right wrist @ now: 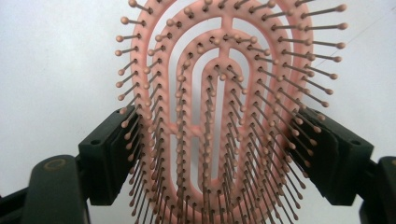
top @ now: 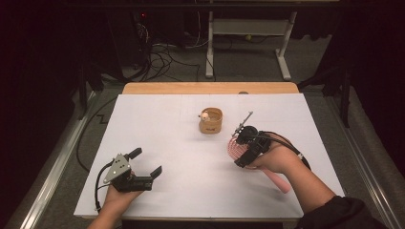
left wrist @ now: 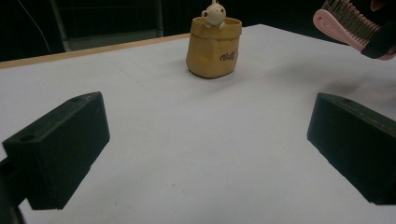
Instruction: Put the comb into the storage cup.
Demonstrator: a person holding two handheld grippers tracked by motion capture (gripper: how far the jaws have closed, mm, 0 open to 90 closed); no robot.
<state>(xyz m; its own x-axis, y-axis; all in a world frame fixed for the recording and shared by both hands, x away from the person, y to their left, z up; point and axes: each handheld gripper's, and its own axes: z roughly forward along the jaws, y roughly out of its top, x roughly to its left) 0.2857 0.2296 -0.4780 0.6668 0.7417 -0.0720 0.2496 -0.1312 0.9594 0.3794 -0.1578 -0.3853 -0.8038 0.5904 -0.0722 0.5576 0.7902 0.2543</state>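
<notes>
A pink hairbrush (top: 279, 182) with a vented oval head hangs above the white table (top: 191, 191), right of centre. My right gripper (top: 243, 148) is shut on it. In the right gripper view its jaws clamp both edges of the brush head (right wrist: 224, 70), bristles facing the camera, right gripper (right wrist: 219, 140) closed across the lower half. My left gripper (top: 145, 162) rests low at the front left, open and with nothing between its jaws. In the left gripper view, the left gripper (left wrist: 205, 140) faces a yellow sack-shaped pot (left wrist: 214, 46), with the brush (left wrist: 343, 23) at the upper right.
The yellow pot (top: 210, 120) stands at the table's middle with a small pale figure (top: 205, 115) on its rim. A thin metal object (top: 243, 121) lies just right of it, behind my right hand. A wooden edge (top: 210, 88) bounds the far side.
</notes>
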